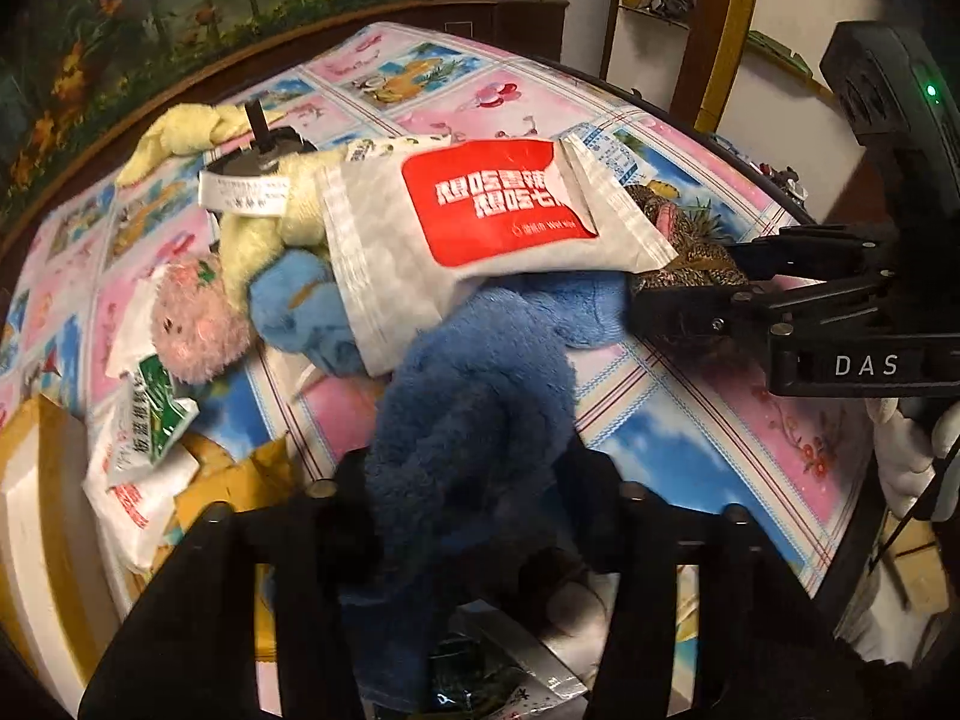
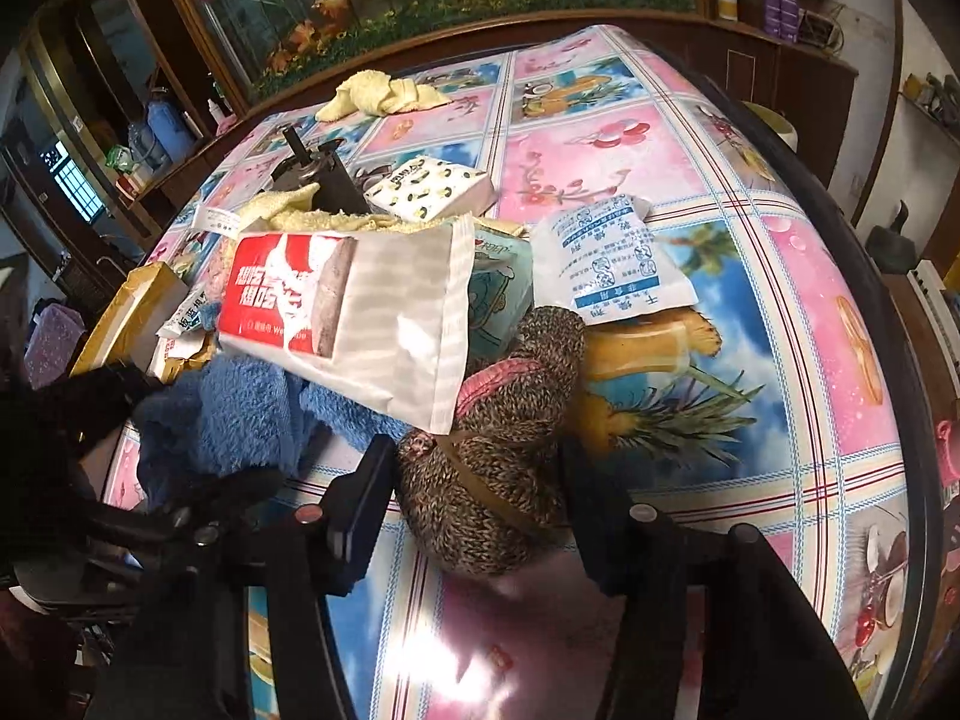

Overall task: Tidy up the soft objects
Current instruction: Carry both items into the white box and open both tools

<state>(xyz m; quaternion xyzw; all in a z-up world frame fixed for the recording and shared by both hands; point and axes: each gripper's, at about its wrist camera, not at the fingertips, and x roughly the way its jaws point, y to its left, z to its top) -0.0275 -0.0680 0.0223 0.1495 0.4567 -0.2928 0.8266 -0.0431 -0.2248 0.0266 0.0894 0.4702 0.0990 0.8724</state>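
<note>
Now the left gripper (image 1: 474, 480) is pinching the blue towel (image 1: 480, 396) in its jaws on the table (image 2: 780, 324), while the right gripper's (image 2: 480, 468) jaws are closing around the brown knitted toy (image 2: 510, 450), beside the towel.

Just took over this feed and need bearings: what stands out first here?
A heap of soft things on the bright cartoon tablecloth, topped by a white pouch with a red label. The left tool straddles a dark blue fuzzy cloth near the table's edge. The right tool straddles a brown knitted toy beside the heap.
</note>
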